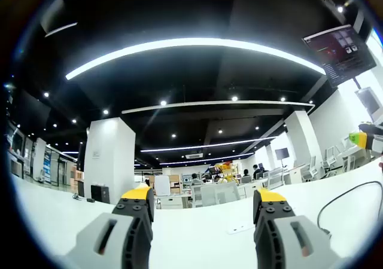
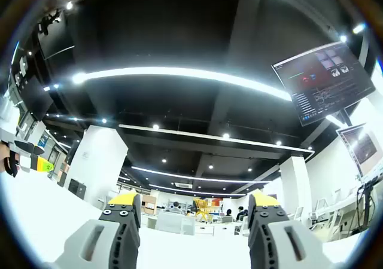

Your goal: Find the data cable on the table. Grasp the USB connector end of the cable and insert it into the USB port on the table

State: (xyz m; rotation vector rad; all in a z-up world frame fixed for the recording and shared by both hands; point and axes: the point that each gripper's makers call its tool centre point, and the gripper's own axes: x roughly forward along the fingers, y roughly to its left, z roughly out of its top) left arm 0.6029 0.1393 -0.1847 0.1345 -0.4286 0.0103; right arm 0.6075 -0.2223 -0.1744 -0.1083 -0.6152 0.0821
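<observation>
Left gripper (image 1: 204,196) and right gripper (image 2: 192,200) both gape wide and empty, low over the table (image 1: 197,239), probably pre-search. Black cable (image 1: 350,200) loops on the table.

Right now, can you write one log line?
left gripper: open, empty | right gripper: open, empty | cable: on table, untouched

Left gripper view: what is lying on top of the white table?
On the table: a black cable looping at the right, and a small white block further ahead. The cable's connector end cannot be made out.
</observation>
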